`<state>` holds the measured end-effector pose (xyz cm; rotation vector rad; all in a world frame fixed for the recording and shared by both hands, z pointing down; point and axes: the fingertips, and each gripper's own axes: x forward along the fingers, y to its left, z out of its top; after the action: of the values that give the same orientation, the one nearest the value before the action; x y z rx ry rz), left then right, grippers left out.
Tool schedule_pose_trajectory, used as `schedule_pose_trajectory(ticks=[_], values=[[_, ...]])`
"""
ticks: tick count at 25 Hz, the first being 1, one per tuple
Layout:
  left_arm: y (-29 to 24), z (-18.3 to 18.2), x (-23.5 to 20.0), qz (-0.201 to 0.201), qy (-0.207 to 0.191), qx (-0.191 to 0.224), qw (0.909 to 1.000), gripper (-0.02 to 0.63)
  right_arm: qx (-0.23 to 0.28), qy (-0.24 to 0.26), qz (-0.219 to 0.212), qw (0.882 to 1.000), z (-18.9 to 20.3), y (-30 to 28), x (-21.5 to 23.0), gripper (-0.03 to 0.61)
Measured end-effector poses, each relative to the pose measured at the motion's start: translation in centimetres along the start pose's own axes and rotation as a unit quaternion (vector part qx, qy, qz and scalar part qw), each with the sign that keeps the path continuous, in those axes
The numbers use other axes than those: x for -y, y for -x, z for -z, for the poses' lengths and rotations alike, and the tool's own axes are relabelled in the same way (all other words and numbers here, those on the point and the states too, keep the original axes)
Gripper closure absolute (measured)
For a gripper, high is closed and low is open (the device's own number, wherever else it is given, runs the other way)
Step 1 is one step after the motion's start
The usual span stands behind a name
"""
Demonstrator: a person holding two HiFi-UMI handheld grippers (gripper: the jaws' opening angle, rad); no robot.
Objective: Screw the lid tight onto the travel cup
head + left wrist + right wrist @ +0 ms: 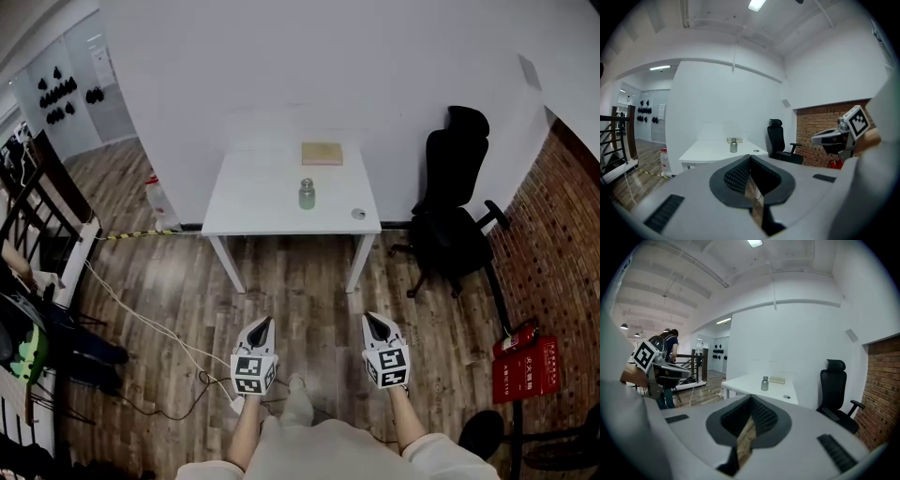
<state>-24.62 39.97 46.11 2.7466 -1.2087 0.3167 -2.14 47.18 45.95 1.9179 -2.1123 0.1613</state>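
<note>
Standing upright, travel cup (307,194), long axis vert., lid (358,214) flat nearby, L tool (262,323) & R tool (373,321) closed, empty

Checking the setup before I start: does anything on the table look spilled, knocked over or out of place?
Nothing stands out. The travel cup stands upright on the white table, a small round piece, perhaps its lid, lies apart near the front right corner, and a flat tan board lies at the back.
</note>
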Motion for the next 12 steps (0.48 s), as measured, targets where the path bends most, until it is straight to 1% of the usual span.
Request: schedule_pose_trajectory(ticks=[6,12], values=[[-6.7,-3.3,-5.3,0.015,-0.001,0.005,0.9999,0.606,0.005,0.005,0.011,1.000,-4.4,-7.6,1.9,0.578],[-12.2,-5.0,-10.0,0.028,-0.002,0.007,0.9996,0.606,0.004,0.010,0.020,1.000,-6.7,-14.4,2.7,0.578]])
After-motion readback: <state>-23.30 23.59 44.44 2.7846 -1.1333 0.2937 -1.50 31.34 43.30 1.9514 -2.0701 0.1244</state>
